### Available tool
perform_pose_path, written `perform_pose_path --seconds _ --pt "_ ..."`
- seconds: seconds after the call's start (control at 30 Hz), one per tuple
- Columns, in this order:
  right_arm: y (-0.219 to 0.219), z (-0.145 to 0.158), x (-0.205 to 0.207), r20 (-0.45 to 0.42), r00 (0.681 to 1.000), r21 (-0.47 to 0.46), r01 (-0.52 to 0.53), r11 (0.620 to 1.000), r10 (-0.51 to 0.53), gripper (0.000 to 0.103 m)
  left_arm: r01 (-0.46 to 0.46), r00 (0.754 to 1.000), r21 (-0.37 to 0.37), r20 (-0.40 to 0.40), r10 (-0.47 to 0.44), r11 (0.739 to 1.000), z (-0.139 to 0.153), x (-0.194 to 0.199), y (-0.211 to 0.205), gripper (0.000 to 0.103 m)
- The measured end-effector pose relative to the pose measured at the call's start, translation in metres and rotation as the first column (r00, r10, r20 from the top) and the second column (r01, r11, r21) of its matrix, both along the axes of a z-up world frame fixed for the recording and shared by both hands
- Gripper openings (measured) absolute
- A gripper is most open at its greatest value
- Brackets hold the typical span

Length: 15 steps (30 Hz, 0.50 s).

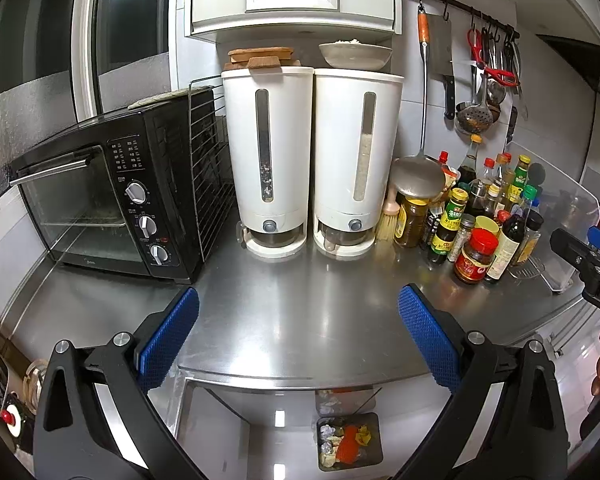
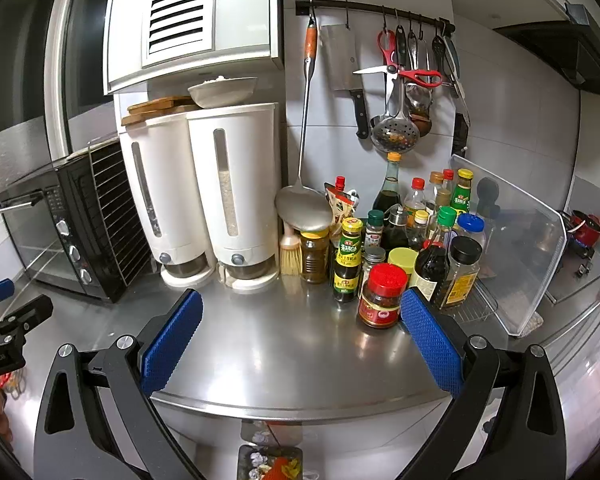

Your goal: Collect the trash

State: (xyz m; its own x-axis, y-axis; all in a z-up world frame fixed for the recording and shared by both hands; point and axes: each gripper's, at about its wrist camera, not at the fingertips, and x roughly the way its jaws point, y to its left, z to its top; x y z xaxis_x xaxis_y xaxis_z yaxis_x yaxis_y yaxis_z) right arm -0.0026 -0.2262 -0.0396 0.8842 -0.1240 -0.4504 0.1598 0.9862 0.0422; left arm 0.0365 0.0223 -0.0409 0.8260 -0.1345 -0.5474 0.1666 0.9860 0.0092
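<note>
Hovering over the steel counter (image 1: pixel 300 320), I've got the left gripper (image 1: pixel 298 336) and right gripper (image 2: pixel 302 340) both spread wide, empty. The trash bin (image 1: pixel 349 446) sits on the floor below the counter's edge, holding crumpled wrappers (image 1: pixel 348 442).

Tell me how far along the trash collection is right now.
Done, apparently: the grey bin on the floor below the counter edge already holds crumpled foil, red and yellow scraps. In hand: nothing; the left gripper and right gripper are both open and empty above the stainless steel countertop. Left: no loose trash shows on the bare steel in either view, so the job looks finished or nearly so.
</note>
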Motion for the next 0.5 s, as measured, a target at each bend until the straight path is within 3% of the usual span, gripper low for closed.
perform_pose_path --seconds 0.5 --pt "-0.0008 0.0002 0.0013 -0.001 1.000 0.002 -0.001 1.000 0.001 0.100 0.005 1.000 -0.002 0.008 -0.005 1.000 0.0019 0.0019 -0.0002 0.095"
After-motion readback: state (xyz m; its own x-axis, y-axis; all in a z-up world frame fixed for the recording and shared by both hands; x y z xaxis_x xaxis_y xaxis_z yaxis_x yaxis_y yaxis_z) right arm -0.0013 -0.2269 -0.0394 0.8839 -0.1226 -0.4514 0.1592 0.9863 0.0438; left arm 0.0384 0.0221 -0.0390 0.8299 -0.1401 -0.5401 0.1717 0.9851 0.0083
